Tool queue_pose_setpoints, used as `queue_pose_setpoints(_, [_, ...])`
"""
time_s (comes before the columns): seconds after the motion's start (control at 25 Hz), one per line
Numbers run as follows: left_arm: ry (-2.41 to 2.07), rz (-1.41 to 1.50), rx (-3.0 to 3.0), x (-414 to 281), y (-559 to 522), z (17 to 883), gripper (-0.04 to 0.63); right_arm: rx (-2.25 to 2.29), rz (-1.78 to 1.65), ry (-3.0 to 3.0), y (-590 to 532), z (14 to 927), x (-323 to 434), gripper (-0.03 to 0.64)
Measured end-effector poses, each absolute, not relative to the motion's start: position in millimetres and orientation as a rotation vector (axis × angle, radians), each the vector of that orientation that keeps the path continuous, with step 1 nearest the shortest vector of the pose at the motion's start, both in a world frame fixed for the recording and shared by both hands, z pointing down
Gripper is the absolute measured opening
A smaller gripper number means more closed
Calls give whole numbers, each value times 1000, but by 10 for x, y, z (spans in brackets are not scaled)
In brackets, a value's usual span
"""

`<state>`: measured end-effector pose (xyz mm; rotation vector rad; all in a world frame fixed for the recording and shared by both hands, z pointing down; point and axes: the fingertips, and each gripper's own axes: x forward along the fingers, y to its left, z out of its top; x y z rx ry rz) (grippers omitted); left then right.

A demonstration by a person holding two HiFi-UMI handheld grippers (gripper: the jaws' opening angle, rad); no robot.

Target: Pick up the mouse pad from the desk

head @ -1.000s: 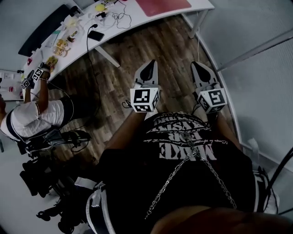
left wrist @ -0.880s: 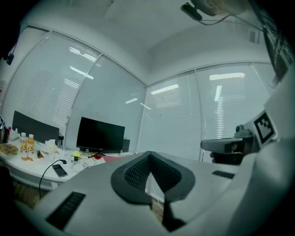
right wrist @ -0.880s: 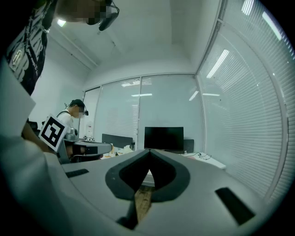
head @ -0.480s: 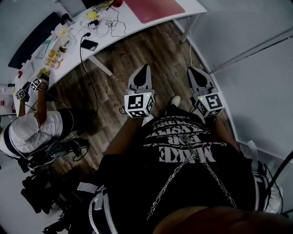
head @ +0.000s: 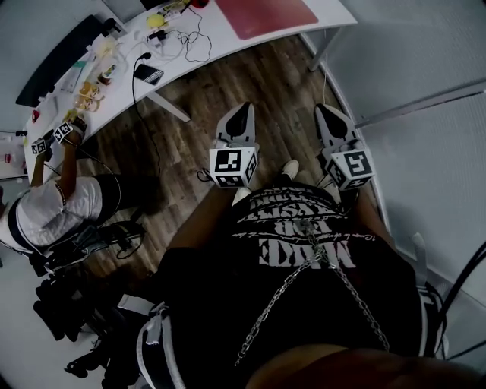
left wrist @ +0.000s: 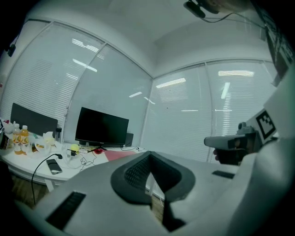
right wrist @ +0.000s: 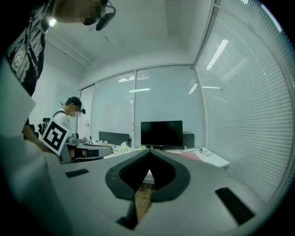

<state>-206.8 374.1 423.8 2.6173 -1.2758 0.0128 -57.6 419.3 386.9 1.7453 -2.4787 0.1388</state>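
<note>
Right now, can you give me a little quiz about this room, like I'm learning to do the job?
1. True or false: the mouse pad is blue.
2. The left hand-held gripper and the right hand-held gripper are: A) open, B) shut and empty, C) gripping the pad.
3. What big dark thing stands on the desk near the pad?
Key: 1 false, it is red. 2 B. 3 the monitor.

Red mouse pad (head: 266, 15) on white desk (head: 228, 39); brown wood-grain floor (head: 250, 80); black monitor (left wrist: 101, 128); black shirt (head: 304, 296) with white lettering; black-and-white square markers on left gripper (head: 241, 108), right gripper (head: 322, 109)
</note>
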Motion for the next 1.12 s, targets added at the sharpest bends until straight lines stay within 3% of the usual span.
queue_pose_setpoints(0.56, [-1441, -26, 2554, -1274, 2885, 4066, -2, 1711, 98, -2477, 3274, 3766, 456, -3])
queue_pose_setpoints(1.12, [-1436, 54, 2565, -333, 2731, 4074, -2, 1669, 187, -2554, 2985, 3895, 1242, -3])
